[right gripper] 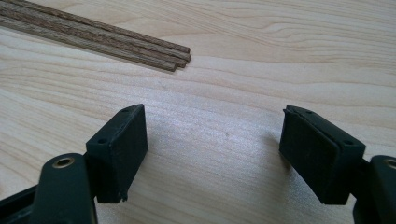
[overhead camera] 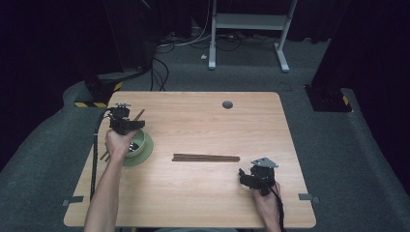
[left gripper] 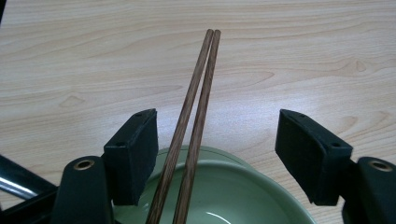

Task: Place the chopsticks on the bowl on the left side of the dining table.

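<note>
A green bowl (overhead camera: 138,145) on a green saucer sits at the table's left. A pair of brown chopsticks (left gripper: 196,107) lies across the bowl (left gripper: 233,196), pointing away over the table. My left gripper (overhead camera: 126,126) hovers over the bowl, open, its jaws wide on either side of the chopsticks without touching them. A bundle of several brown chopsticks (overhead camera: 206,157) lies flat at the table's middle. My right gripper (overhead camera: 247,178) is low near the front right, open with nothing between the jaws, the bundle's ends (right gripper: 175,55) just ahead and to its left.
A round grey grommet (overhead camera: 227,104) is set in the tabletop near the far edge. Behind the table a white desk frame (overhead camera: 251,21) stands on the grey carpet, with cables on the floor. Bare wood lies between bowl and bundle.
</note>
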Tool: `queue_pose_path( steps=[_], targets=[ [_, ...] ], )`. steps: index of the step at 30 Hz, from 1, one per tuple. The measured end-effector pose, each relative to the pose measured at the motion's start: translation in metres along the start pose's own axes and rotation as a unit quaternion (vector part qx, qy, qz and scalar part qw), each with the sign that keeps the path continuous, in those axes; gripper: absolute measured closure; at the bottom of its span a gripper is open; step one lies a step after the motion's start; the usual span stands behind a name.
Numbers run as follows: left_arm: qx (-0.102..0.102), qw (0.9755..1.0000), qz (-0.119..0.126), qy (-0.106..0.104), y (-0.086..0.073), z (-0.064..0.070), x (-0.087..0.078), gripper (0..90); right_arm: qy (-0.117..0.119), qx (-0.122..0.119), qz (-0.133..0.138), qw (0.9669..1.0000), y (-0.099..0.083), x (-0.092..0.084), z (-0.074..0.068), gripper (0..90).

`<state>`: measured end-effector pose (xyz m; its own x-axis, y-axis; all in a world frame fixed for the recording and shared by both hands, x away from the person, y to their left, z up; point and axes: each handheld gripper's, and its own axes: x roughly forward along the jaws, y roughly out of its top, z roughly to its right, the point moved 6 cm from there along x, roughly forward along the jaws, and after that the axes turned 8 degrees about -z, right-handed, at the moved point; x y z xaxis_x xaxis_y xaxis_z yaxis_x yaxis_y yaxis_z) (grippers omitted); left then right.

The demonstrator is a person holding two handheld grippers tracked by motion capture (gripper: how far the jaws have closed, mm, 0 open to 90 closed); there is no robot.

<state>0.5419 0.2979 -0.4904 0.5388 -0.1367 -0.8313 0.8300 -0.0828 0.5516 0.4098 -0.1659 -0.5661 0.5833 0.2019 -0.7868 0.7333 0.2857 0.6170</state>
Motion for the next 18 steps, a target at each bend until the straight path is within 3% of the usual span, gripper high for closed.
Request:
queue_pose_path(
  steps=[5,18],
  targets=[
    [-0.002,0.9999,-0.004,-0.013,-0.0001,0.0011,0.0032,31.0,0.0,0.0,0.0,1.0,0.0,0.0,0.0,22.8],
    [0.008,0.9998,-0.009,-0.015,-0.0014,0.0053,0.0055,32.6,0.0,0.0,0.0,1.0,0.0,0.0,0.0,22.8]
  ],
)
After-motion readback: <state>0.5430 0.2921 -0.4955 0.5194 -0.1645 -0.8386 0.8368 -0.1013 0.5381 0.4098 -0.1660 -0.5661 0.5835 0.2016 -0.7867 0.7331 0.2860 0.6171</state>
